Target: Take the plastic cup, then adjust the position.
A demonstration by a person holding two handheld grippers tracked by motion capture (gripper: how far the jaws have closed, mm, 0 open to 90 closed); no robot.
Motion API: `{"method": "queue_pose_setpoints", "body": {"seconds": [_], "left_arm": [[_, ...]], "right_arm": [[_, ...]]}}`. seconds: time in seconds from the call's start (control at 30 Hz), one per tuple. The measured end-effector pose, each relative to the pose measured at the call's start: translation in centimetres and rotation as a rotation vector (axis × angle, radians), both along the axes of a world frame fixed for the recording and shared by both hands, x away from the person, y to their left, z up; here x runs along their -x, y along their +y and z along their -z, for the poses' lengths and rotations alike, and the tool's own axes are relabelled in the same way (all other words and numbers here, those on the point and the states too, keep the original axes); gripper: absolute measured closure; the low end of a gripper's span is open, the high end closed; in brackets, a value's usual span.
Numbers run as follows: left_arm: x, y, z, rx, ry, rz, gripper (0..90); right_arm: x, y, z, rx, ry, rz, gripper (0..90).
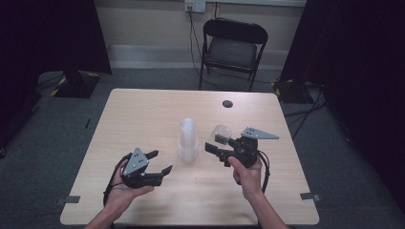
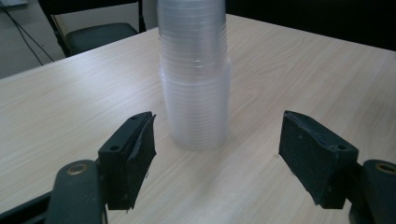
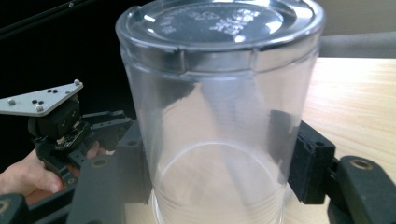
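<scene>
Gripping the clear cup [image 3: 219,121] low on its thin, slippery wall, I am keeping the right gripper [image 1: 220,142] gentle while the left gripper [image 1: 157,162] is gaping empty near the cup stack [image 2: 195,74]

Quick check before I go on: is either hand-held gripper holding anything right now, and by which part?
The right hand-held gripper clamps a single clear plastic cup, upside down, by its side wall near the rim. The left hand-held gripper holds nothing.

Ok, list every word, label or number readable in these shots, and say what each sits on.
No text can be read.
Clear plastic cup held in the right tongs: raised moulded marks on its base, too blurred to read.
Stack of clear cups: no print seen.
Wall socket plate: too small to tell.
</scene>
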State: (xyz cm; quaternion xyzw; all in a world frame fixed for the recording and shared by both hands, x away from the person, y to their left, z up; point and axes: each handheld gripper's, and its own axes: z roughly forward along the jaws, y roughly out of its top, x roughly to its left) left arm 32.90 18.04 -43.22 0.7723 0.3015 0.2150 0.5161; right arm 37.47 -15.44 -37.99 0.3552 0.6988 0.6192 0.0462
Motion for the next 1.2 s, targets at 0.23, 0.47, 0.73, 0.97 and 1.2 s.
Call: {"method": "queue_pose_setpoints", "body": {"seconds": [0.23, 0.47, 0.73, 0.97, 1.2], "left_arm": [[-0.2, -0.3, -1.0, 0.049, 0.003, 0.022, 25.2], [-0.8, -1.2, -1.0, 0.098, 0.016, 0.033, 25.7], [-0.9, -2.7, -1.4, 0.137, -0.031, 0.047, 28.4], [-0.2, -3.8, -1.6, 0.141, -0.128, 0.076, 34.3], [0.3, -4.8, -1.6, 0.158, -0.207, 0.078, 40.2]], "right_arm": [[0.6, 0.3, 0.6, 0.004, 0.023, -0.031, 36.8], [0.4, 1.3, 0.9, -0.064, 0.068, -0.076, 37.0], [1.4, 2.4, 0.6, -0.117, 0.096, -0.135, 36.7], [1.4, 2.6, 0.5, -0.196, 0.135, -0.167, 37.0], [1.5, 2.8, 0.3, -0.221, 0.156, -0.187, 37.1]]}}
